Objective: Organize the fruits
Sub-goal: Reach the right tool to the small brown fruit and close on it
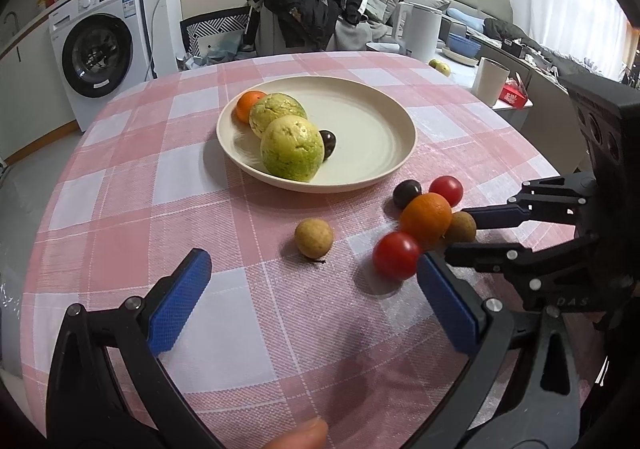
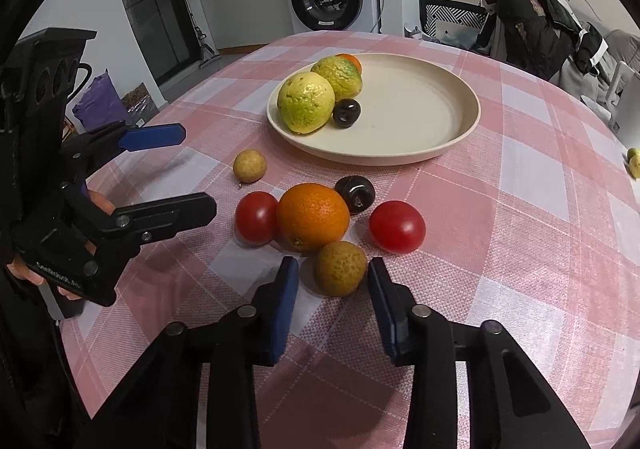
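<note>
Only the right-wrist view shows right tongs [image 2: 333, 281] bracketing the longan [image 2: 340, 268].

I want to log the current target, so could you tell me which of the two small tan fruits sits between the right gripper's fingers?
The tan fruit just below the orange; the other tan fruit lies alone, nearer the plate.

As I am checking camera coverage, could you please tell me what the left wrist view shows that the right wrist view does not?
Only left wrist: a white cup and a red box beside it. Only right wrist: a purple bag at the left. Both: the plate, the loose orange and the washing machine.
</note>
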{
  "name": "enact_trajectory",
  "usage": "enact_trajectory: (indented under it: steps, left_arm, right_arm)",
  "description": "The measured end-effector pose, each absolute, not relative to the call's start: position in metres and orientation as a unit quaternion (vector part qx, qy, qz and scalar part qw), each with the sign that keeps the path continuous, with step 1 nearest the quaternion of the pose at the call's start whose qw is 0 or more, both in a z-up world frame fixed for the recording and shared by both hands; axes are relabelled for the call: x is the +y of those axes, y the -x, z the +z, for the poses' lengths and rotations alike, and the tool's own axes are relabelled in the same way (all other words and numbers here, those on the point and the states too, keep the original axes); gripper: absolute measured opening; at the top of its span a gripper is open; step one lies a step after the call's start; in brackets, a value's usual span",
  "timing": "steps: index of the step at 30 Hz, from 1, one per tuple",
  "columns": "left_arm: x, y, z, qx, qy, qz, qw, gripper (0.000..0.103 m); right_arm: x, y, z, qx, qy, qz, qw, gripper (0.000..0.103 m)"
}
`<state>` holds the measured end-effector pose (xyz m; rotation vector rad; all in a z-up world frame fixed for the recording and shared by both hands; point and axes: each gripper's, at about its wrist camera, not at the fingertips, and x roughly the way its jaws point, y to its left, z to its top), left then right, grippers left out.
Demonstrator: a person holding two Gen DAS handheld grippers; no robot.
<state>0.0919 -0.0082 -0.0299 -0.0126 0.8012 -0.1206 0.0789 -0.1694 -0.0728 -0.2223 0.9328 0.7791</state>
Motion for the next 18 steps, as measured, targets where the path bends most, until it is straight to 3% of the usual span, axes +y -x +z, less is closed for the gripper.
enact_trajectory:
  steps: [4, 18]
  left_arm:
    - [-0.012, -0.091, -0.030, 0.390, 0.001, -0.063, 0.918, 0.102]
    - [-0.027, -0.091, -0.039, 0.404, -0.005, -0.085, 0.911, 0.102]
  right_arm:
    - [-0.171, -0.080, -0.071, 0.433, 0.107, 0.364, 0.818, 0.028]
    - [-0.189, -0.076, -0.044, 0.388, 0.085, 0.367, 0.841, 0.027]
